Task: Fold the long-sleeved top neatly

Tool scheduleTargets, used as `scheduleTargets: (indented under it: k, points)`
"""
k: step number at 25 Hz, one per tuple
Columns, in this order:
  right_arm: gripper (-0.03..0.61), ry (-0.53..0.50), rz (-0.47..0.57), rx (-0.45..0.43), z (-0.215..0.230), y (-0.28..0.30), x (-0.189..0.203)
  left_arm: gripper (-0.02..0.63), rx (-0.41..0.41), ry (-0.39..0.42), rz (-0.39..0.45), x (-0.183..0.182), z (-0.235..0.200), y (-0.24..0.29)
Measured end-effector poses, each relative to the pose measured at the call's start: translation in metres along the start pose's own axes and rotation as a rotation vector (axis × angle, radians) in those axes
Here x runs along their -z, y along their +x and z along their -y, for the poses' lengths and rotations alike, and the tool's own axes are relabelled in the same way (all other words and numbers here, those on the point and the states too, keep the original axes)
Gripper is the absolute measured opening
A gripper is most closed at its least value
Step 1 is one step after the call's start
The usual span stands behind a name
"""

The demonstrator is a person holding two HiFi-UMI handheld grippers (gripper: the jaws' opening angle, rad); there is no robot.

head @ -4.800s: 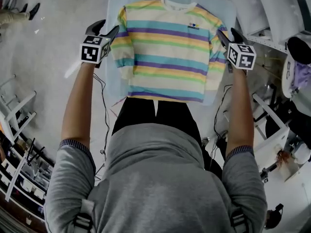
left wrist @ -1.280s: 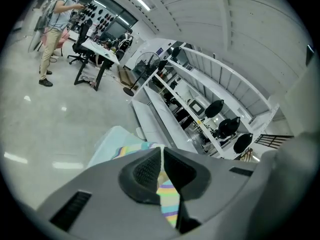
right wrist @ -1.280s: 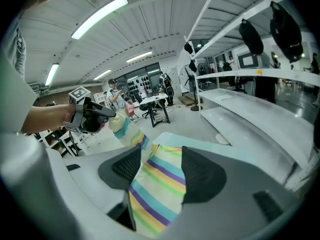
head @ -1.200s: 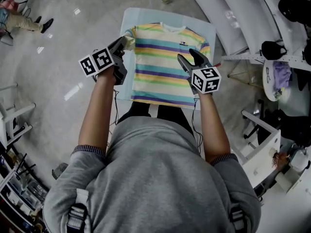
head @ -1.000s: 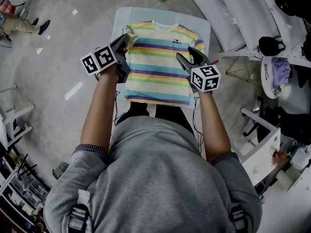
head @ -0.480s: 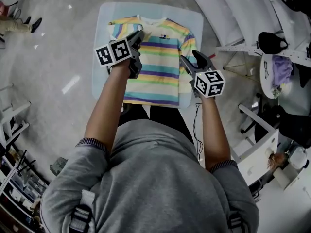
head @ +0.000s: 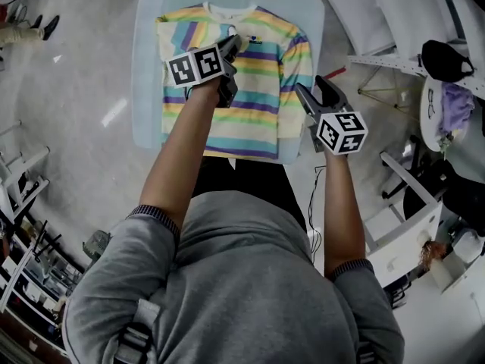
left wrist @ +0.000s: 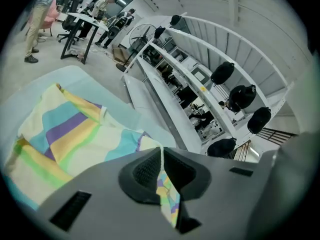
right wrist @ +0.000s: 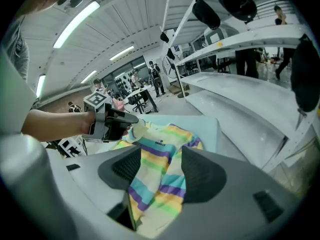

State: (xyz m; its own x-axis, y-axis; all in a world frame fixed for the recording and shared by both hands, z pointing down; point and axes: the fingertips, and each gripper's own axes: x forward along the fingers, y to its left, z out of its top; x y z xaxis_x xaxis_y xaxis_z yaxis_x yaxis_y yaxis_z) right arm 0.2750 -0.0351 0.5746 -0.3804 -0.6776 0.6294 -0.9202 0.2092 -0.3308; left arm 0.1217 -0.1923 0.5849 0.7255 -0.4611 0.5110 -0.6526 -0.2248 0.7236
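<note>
The striped long-sleeved top (head: pixel 261 108) lies flat on a pale blue table (head: pixel 148 89). My left gripper (head: pixel 233 45) is shut on the left sleeve's cuff and holds it over the chest, near the small logo. In the left gripper view, striped fabric (left wrist: pixel 167 194) is pinched between the closed pads of that gripper (left wrist: pixel 161 156), and the body of the top (left wrist: pixel 65 134) spreads below. My right gripper (head: pixel 314 93) hangs open by the top's right sleeve, holding nothing. In the right gripper view, its jaws (right wrist: pixel 160 164) frame the top (right wrist: pixel 162 151) and the left gripper (right wrist: pixel 131 120).
White curved shelving (head: pixel 379 14) with dark bags (head: pixel 447 55) runs along the right of the table. A white frame (head: pixel 394 226) stands at the lower right. Metal racks (head: pixel 23 264) fill the lower left. A person's feet (head: pixel 30 29) show at the far left.
My left gripper has carried the sleeve cuff from the top's left side rightward over the chest. My right gripper has drifted from over the top's right part toward its right edge, still open.
</note>
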Motion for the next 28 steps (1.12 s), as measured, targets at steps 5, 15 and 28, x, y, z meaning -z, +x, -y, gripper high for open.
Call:
scheduleTargets:
  k: [5,15,28]
  points:
    - [0.268,0.015,-0.015,0.002,0.008,-0.005,0.017,0.031,0.028,-0.029,-0.002,0.021,-0.004,0.023]
    - [0.275,0.044,-0.026,0.022,0.017,-0.014,0.044,0.209,-0.018,0.241,-0.069,0.053,-0.001,0.029]
    - [0.282,0.084,0.029,0.109,-0.015,-0.050,0.048,0.264,0.189,0.588,-0.142,0.063,0.071,-0.075]
